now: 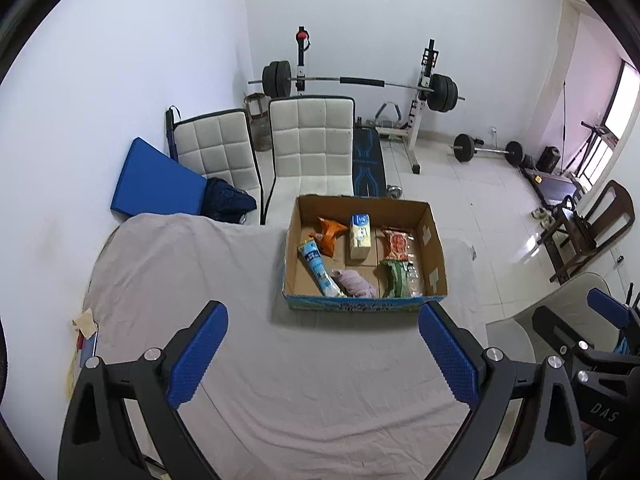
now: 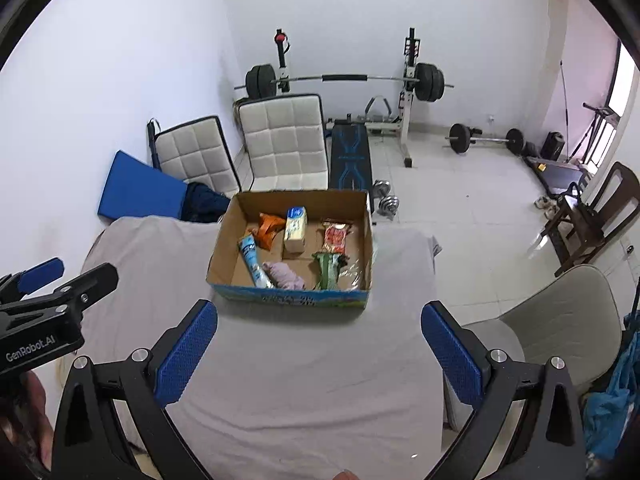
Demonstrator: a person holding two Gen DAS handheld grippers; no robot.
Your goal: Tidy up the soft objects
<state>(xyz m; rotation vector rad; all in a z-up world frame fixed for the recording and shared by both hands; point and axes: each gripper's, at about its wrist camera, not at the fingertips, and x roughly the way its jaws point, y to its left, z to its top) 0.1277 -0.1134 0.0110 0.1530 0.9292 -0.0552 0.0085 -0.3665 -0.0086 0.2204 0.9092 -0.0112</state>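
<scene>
— Both tools sit closest to the lens: the left tool [image 1: 322,354] and the right tool [image 2: 318,354] each have their blue pads spread wide, nothing between them, hovering over the bare cloth.

— And the soft objects?

— All in the cardboard box [image 1: 362,304] at the far side of the desk [image 1: 304,380]: a blue-and-white tube [image 1: 318,266], an orange snack bag [image 1: 330,234], a yellow carton [image 1: 360,236], a red snack packet [image 1: 397,244], a green packet [image 1: 394,280], a clear wrapper beside it, and a pink cloth bundle [image 1: 356,282].

— So nearly done?

— Judging by the cloth, yes; nothing loose lies on it, so perhaps only tidying inside the box remains.

— The room?

— A wrinkled grey sheet covers the desk. Behind stand two white padded chairs [image 1: 308,140], a blue mat [image 1: 158,178], a barbell rack [image 1: 360,82] on white tile.
</scene>
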